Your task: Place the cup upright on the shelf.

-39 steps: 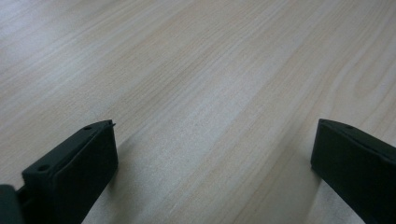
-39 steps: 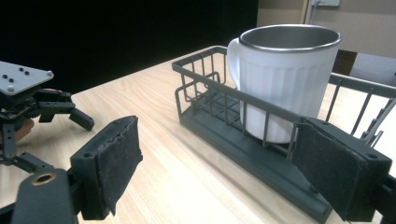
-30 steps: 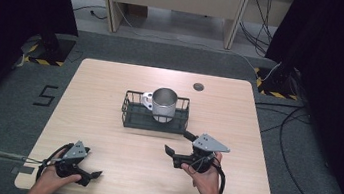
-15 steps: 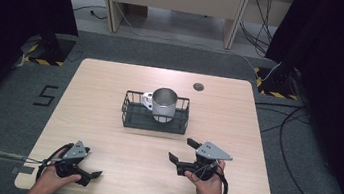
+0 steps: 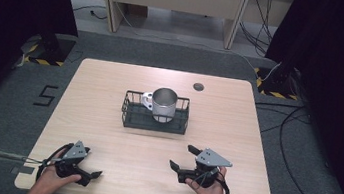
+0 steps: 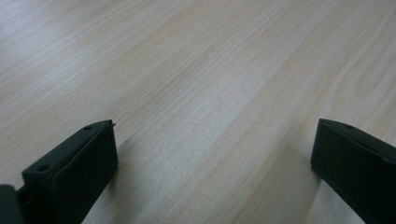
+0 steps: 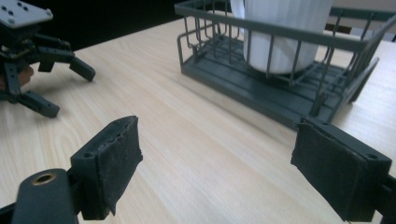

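Observation:
A silver metal mug [image 5: 164,104] stands upright inside a dark wire basket [image 5: 130,114] at the middle of the table. In the right gripper view the mug [image 7: 280,32] and the basket [image 7: 261,88] lie ahead, beyond the jaws. My right gripper [image 5: 183,158] is held near the front edge, right of centre, open with nothing between its pads [image 7: 116,163]. My left gripper [image 5: 93,165] rests at the front left corner, open and empty, with bare wood between its jaws. The left gripper [image 7: 65,88] also appears in the right gripper view, at the far left.
The light wooden table [image 5: 111,84] has a small dark round cap [image 5: 198,86] near its back right. Cables [image 5: 297,164] run over the grey floor on the right. A wooden bench stands behind the table.
My right gripper has pulled back from near the basket toward the front edge of the table, staying open. The left gripper has not moved.

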`<action>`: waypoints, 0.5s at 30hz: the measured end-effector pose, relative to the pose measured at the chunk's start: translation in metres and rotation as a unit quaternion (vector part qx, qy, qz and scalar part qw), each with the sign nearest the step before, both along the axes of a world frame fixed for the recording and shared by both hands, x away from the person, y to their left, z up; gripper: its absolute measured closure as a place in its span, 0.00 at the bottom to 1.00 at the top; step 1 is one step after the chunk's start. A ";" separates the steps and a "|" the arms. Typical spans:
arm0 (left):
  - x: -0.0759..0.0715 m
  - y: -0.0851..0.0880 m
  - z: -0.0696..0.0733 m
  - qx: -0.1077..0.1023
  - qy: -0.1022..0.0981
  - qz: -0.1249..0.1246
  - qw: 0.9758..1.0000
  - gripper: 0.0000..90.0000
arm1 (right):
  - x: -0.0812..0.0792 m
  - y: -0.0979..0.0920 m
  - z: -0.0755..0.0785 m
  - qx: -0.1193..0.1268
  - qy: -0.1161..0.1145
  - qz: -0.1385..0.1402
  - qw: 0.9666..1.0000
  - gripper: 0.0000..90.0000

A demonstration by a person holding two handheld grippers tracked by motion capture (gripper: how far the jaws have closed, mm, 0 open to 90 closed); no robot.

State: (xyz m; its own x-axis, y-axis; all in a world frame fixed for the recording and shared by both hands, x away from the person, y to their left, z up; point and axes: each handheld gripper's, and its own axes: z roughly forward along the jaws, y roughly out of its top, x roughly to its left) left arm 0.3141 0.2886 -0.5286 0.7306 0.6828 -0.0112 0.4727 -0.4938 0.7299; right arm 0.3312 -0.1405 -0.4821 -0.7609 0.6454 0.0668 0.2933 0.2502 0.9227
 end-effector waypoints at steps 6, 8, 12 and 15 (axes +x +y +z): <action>0.000 0.000 0.000 0.000 0.000 0.000 1.000 0.00 | -0.004 -0.010 -0.007 -0.004 0.007 -0.011 1.000 0.17; 0.000 0.000 0.000 0.000 0.000 0.000 1.000 0.00 | -0.005 -0.013 -0.008 -0.006 0.009 -0.015 1.000 0.17; 0.000 0.000 0.000 0.000 0.000 0.000 1.000 0.00 | -0.008 -0.017 -0.012 -0.006 0.015 -0.018 1.000 0.17; 0.000 0.000 0.000 0.000 0.000 0.000 1.000 0.00 | -0.009 -0.019 -0.016 -0.011 0.021 -0.019 1.000 0.17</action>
